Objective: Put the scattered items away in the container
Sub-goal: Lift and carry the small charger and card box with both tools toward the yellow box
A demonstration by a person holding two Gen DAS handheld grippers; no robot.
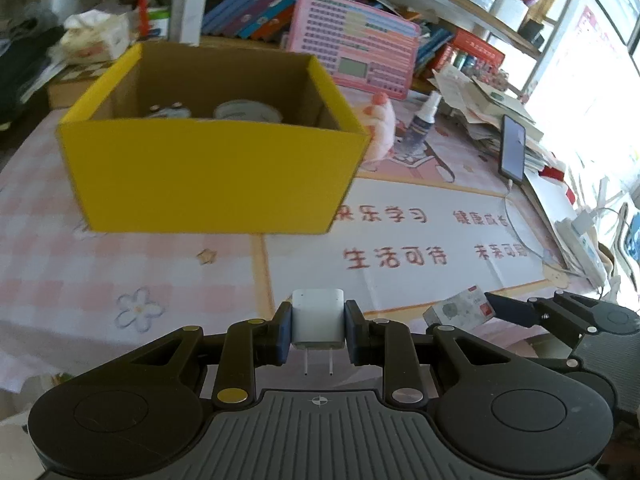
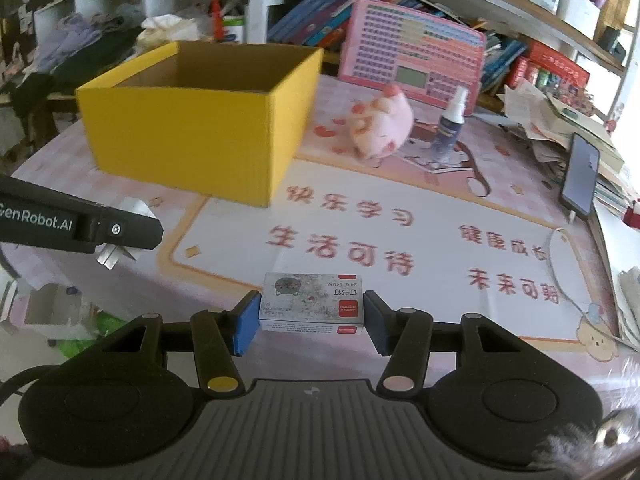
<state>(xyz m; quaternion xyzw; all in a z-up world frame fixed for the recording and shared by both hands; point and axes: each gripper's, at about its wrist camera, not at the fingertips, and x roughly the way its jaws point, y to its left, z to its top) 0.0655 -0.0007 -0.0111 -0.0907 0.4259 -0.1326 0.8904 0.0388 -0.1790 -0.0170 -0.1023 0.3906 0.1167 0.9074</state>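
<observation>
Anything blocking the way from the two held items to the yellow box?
Nothing visible. The left gripper holds the white plug, the right gripper the staple box; only bare mat lies before the yellow box, whose top is open.

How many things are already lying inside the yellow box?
2 can be seen in the yellow box: a round white container near the middle and a smaller pale item to its left. The front wall may hide more.
</observation>
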